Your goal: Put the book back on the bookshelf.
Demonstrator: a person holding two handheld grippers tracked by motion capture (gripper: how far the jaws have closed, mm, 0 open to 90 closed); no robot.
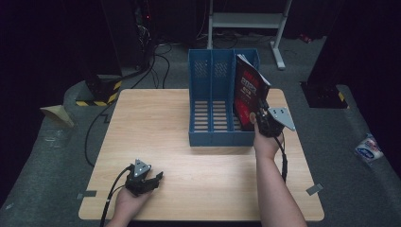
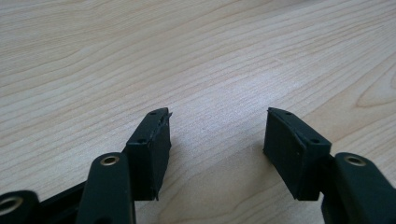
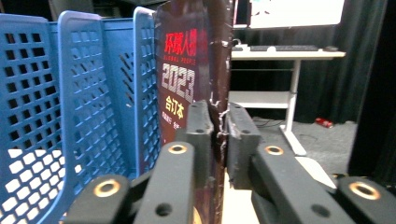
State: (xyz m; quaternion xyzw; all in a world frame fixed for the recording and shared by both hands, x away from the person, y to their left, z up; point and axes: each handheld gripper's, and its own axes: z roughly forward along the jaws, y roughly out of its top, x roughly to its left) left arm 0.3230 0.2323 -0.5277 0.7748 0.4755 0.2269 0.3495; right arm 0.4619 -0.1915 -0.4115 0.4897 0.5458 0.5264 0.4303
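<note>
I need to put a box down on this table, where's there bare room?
Free: the wide left stretch of the table, between its left edge and the blue file rack, and the front strip between the left gripper and the right forearm. Crowded: the far right, where the right gripper holds the magazine at the rack.

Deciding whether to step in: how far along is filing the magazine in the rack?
Done: the right gripper is shut on the magazine and holds it upright at the blue rack's right slot. In hand: lowering it in; its top sticks out above the rack. Left: seat it and release. The left gripper rests open on the table, holding nothing.
</note>
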